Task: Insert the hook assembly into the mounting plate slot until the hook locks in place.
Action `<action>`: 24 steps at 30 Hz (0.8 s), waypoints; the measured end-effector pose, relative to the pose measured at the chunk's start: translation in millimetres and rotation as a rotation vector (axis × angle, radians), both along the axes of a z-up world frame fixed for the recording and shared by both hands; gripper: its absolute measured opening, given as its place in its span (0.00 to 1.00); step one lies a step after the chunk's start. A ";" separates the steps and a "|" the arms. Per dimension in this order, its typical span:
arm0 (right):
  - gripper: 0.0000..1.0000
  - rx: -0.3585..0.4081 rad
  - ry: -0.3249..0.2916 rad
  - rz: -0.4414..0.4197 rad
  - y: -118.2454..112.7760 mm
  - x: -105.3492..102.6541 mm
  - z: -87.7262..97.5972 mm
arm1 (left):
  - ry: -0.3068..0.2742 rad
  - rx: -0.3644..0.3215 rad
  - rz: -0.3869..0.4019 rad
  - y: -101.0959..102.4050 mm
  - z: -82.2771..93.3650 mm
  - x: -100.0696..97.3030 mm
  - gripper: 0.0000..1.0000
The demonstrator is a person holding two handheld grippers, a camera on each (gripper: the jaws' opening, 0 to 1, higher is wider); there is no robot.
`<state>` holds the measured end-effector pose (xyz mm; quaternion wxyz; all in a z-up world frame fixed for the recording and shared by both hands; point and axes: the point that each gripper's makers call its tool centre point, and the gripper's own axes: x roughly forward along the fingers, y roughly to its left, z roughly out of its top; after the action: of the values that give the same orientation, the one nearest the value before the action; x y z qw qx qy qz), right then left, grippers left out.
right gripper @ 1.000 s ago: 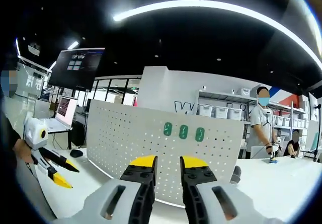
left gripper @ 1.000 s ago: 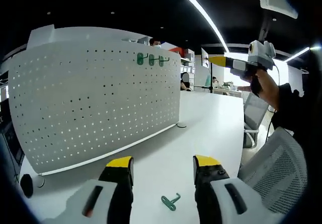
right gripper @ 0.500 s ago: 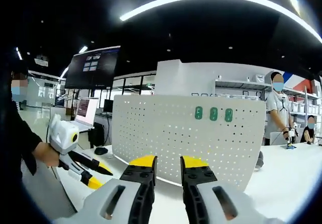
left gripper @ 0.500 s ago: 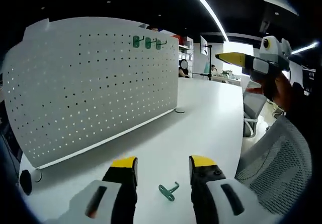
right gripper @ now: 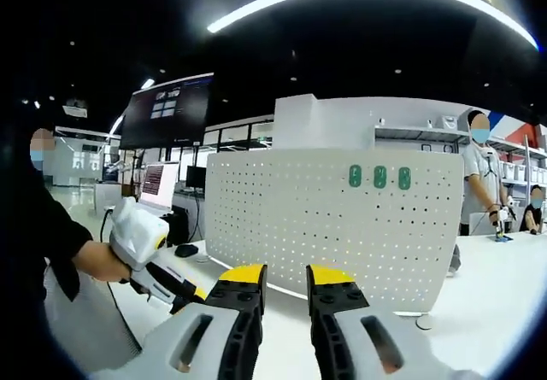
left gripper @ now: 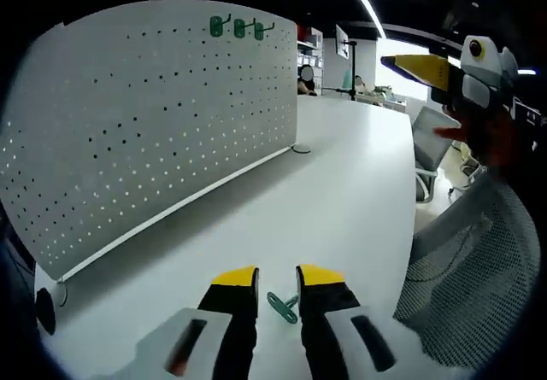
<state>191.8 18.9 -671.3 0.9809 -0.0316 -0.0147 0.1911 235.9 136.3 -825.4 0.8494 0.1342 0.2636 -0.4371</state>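
A white perforated mounting plate [left gripper: 154,124] stands upright on the white table [left gripper: 350,192], with three green hooks [left gripper: 237,28] hung near its top edge. A loose green hook [left gripper: 282,305] lies low between the yellow tips of my left gripper [left gripper: 279,279], whose jaws are shut on it. My right gripper [left gripper: 389,61] hovers at the upper right in a hand, its tips together and pointing at the plate. In the right gripper view the plate [right gripper: 333,226] and its hooks [right gripper: 379,177] face me beyond my shut, empty right gripper [right gripper: 286,279]. The left gripper [right gripper: 175,284] is low at the left.
A grey mesh chair [left gripper: 461,286] is at the table's right edge. The plate's round foot [left gripper: 299,149] rests on the table. A person [right gripper: 483,175] stands at the far right, a dark monitor [right gripper: 167,111] hangs behind, and a black mouse [right gripper: 186,249] lies by the plate.
My left gripper has dropped toward the table and its jaws have closed in around the loose green hook. The right gripper view has drifted slightly; its jaws keep the same gap.
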 end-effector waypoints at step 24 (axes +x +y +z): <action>0.17 0.002 0.015 -0.002 0.5 0.9 -4.6 | 0.076 0.178 -0.035 -5.4 -58.1 -1.4 0.23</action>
<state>192.8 19.4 -676.0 0.9813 -0.0290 -0.0074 0.1903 234.4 130.9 -883.5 0.8157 0.1970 0.3310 -0.4316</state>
